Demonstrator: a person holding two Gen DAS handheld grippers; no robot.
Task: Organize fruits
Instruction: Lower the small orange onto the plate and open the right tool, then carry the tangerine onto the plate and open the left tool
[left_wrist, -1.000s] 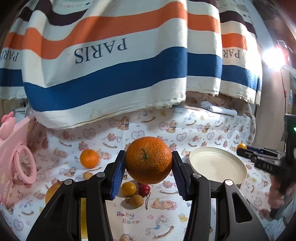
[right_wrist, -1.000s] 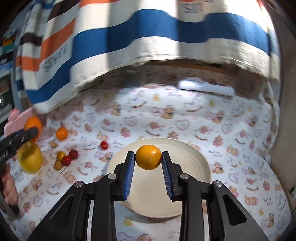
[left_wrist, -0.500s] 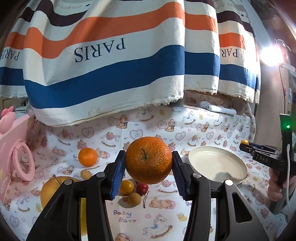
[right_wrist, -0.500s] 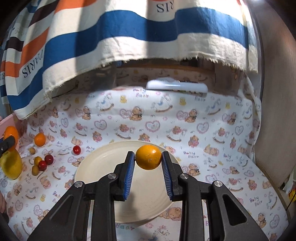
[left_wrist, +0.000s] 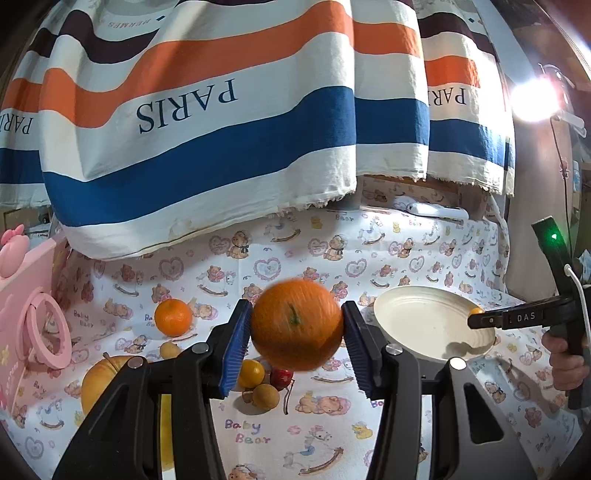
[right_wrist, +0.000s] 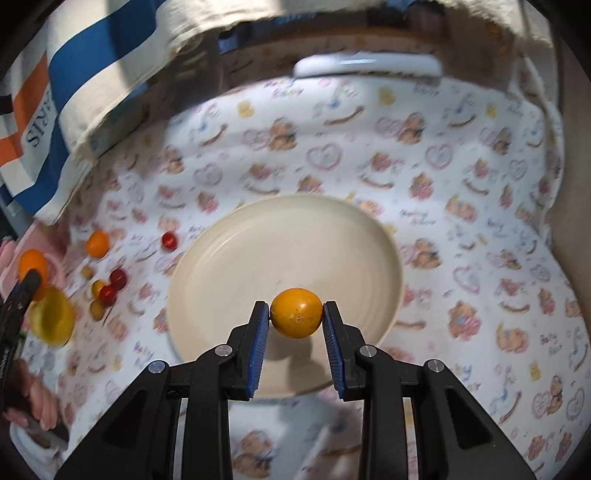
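My left gripper (left_wrist: 297, 338) is shut on a large orange (left_wrist: 295, 328) and holds it above the bear-print cloth, left of the cream plate (left_wrist: 417, 317). My right gripper (right_wrist: 295, 325) is shut on a small yellow-orange fruit (right_wrist: 296, 312) just above the near part of the cream plate (right_wrist: 266, 258). In the left wrist view the right gripper (left_wrist: 476, 320) reaches over the plate's right rim. Loose fruit lies on the cloth: a small orange (left_wrist: 173, 317), a yellow apple (left_wrist: 101, 380), a cluster of small yellow, red and brown fruits (left_wrist: 260, 382).
A striped PARIS cloth (left_wrist: 221, 122) hangs behind the table. A pink toy (left_wrist: 26, 302) stands at the left edge. A white bar-shaped object (right_wrist: 369, 64) lies at the back. A lone red cherry tomato (right_wrist: 169, 240) sits left of the plate.
My right gripper has dropped lower over the plate with its fruit, tilting downward. My left gripper has shifted slightly with the large orange, which is motion-blurred.
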